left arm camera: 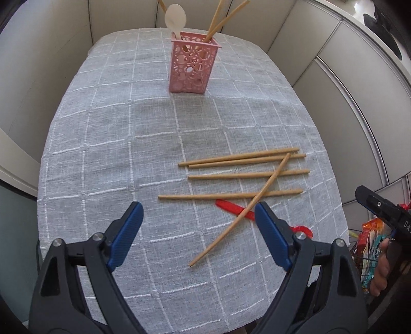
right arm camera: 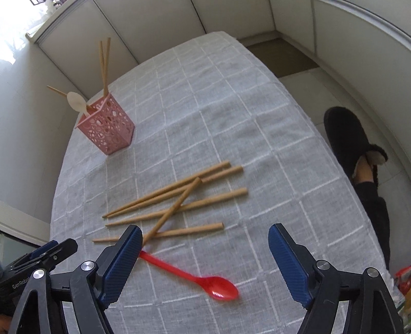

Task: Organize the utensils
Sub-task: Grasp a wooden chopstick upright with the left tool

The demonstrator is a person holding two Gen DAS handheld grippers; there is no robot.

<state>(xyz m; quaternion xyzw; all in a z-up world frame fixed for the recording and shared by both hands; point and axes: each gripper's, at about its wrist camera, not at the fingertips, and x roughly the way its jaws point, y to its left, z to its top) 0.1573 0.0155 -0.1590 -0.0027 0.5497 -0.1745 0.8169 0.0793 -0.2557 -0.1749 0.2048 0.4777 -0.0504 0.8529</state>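
Observation:
A pink perforated holder (left arm camera: 191, 67) stands at the far end of the table and holds a pale spoon (left arm camera: 175, 17) and chopsticks; it also shows in the right wrist view (right arm camera: 108, 129). Several loose wooden chopsticks (left arm camera: 244, 172) lie on the cloth, one crossing the others; they also show in the right wrist view (right arm camera: 174, 203). A red plastic spoon (right arm camera: 195, 277) lies nearest, partly hidden in the left wrist view (left arm camera: 232, 208). My left gripper (left arm camera: 199, 213) is open and empty above the cloth, left of the chopsticks. My right gripper (right arm camera: 205, 239) is open and empty above the red spoon.
A grey checked tablecloth (left arm camera: 115, 154) covers the table. Pale cabinet walls surround it. A person's leg and black slipper (right arm camera: 352, 144) are on the floor to the right. Colourful packets (left arm camera: 370, 246) sit beyond the table's right edge.

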